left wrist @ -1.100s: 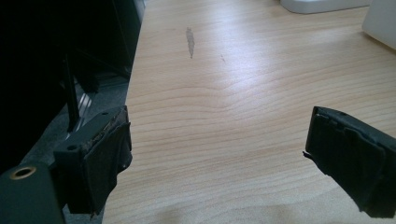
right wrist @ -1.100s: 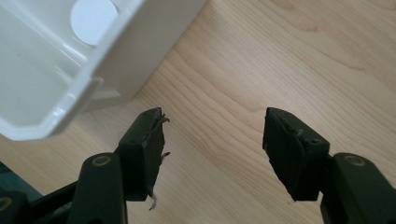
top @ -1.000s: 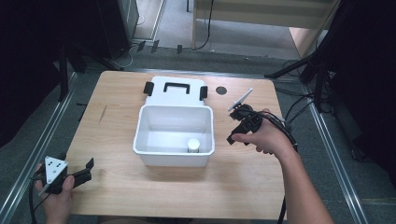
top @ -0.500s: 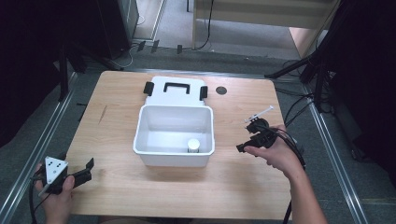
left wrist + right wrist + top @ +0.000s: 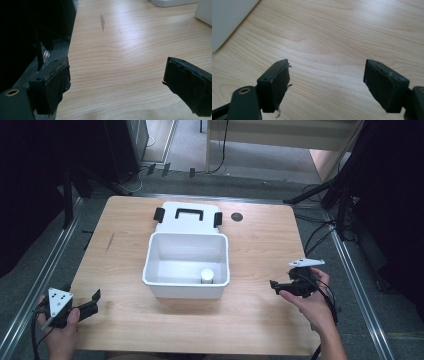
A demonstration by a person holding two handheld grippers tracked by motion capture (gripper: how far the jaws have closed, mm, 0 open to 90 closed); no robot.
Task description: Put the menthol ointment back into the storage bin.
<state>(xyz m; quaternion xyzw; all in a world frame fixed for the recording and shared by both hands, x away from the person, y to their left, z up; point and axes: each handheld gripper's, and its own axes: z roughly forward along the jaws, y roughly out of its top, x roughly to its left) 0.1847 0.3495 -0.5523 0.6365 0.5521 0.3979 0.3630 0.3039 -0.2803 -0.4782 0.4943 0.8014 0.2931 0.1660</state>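
- With the cup (image 5: pixel 206 275) sitting inside the bin (image 5: pixel 155 281), we judge loading done.
- Lid (image 5: pixel 188 217), at 12 o'clock, remains off.
- Our left gripper (image 5: pixel 93 301) and right gripper (image 5: pixel 273 285) show fingers spread, empty.

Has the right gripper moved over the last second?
Yes. The right gripper pulled back from beside the white bin toward the person's edge of the table, jaws open.

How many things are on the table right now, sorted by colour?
White: 3, the open bin, its lid lying behind it, and the small round container inside the bin.
Black: 1, the small round disc beside the lid.
Total: 4.
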